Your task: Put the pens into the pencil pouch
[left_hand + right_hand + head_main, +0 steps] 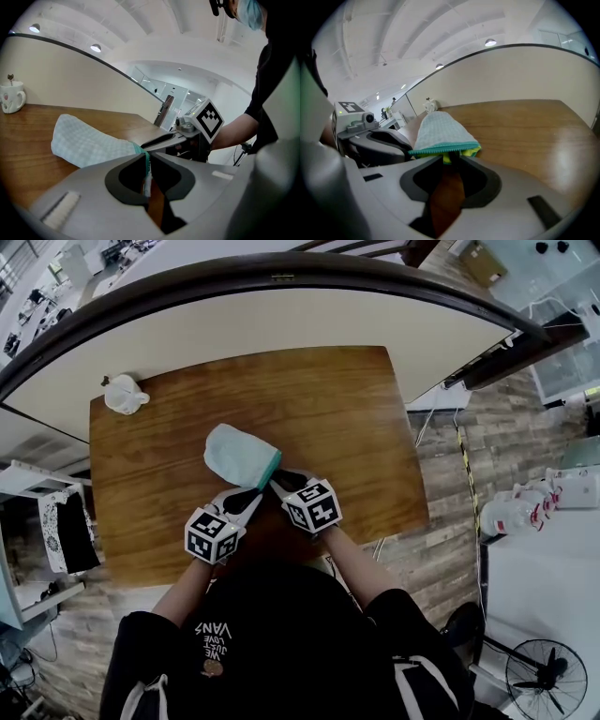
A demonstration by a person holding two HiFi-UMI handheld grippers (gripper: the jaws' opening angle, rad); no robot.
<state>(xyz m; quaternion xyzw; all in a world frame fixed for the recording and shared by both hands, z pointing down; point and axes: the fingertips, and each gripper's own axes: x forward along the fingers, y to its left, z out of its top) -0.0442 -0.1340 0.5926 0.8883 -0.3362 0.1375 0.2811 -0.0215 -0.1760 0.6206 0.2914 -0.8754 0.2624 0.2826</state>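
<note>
Your left tongs (146,160) are pressed together on the green zipper edge of the pencil pouch (239,454), with a thin strip of its fabric caught between the tips. Your right tongs (449,158) pinch the same mouth from the other side, closing on the yellow-green lip just under the zipper teeth. The two pairs of tongs sit close side by side at the pouch's open end.

That pouch, pale mint with a fine check, lies flat on the wooden counter (347,418), about midway along the near edge and a little in from it. Its zipper end faces you, and its rounded closed end points toward the far left corner. You can see yellow lining at the mouth.

A white mug (124,395) stands at that far left corner, well apart from the pouch.
</note>
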